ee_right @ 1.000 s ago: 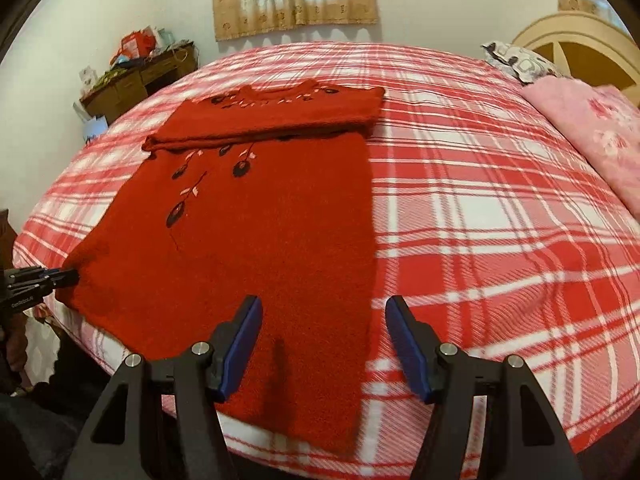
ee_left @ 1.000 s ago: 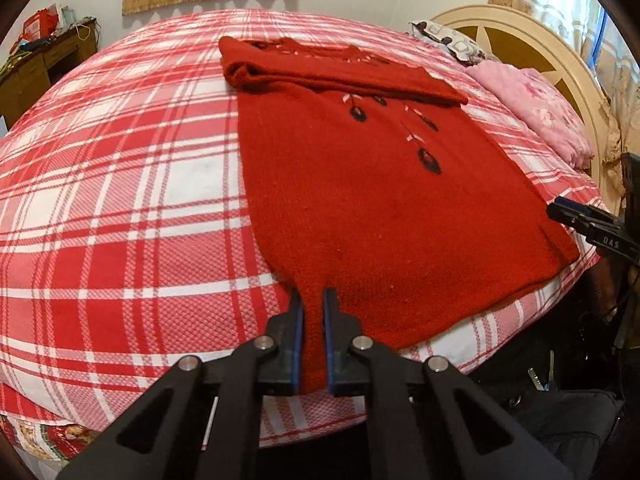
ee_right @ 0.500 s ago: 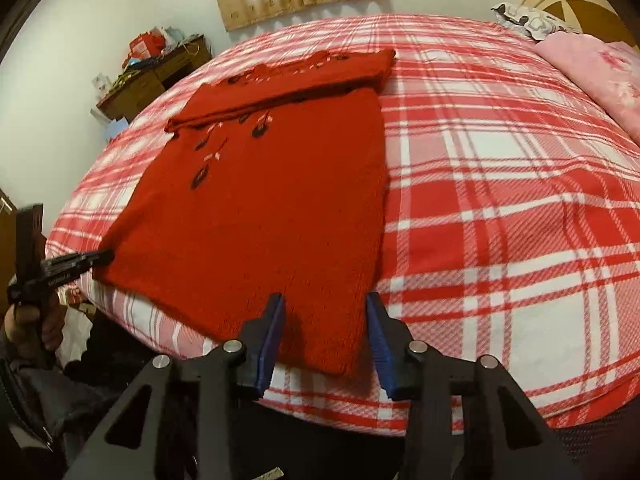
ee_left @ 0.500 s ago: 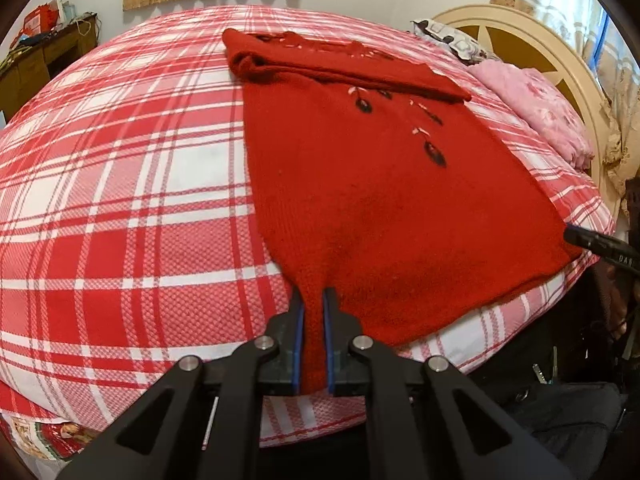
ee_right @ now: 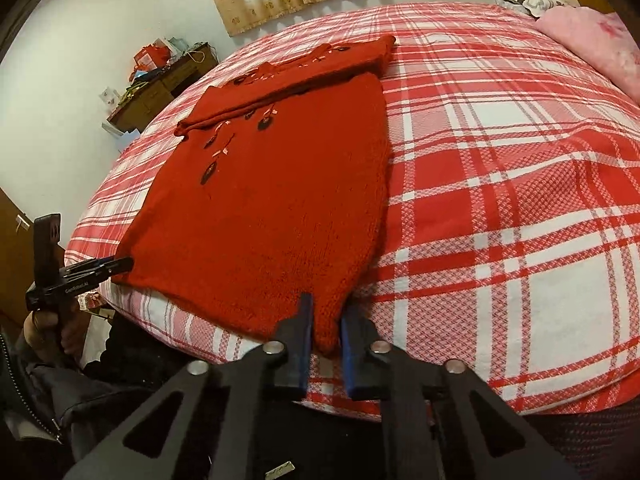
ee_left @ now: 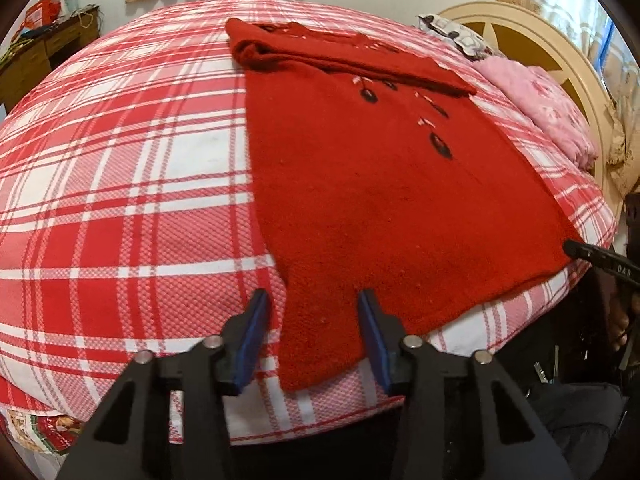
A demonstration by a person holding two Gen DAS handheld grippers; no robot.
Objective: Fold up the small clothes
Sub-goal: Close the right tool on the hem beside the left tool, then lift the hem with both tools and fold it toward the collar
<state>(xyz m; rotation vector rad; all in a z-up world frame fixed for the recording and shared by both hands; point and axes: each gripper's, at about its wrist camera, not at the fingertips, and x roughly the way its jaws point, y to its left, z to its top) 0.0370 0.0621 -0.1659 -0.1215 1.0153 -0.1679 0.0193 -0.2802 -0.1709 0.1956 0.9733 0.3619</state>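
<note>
Red sweater spread on plaid bed
Left gripper opening around lower hem corner; right gripper clamped on opposite corner.

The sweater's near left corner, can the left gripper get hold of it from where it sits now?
Probably yes: the left gripper has its jaws opening astride that corner of the red sweater, pads not pressing, nothing between.

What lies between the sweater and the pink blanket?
Only bare plaid bedsheet separates the sweater from the pink blanket, in the left wrist view.
</note>
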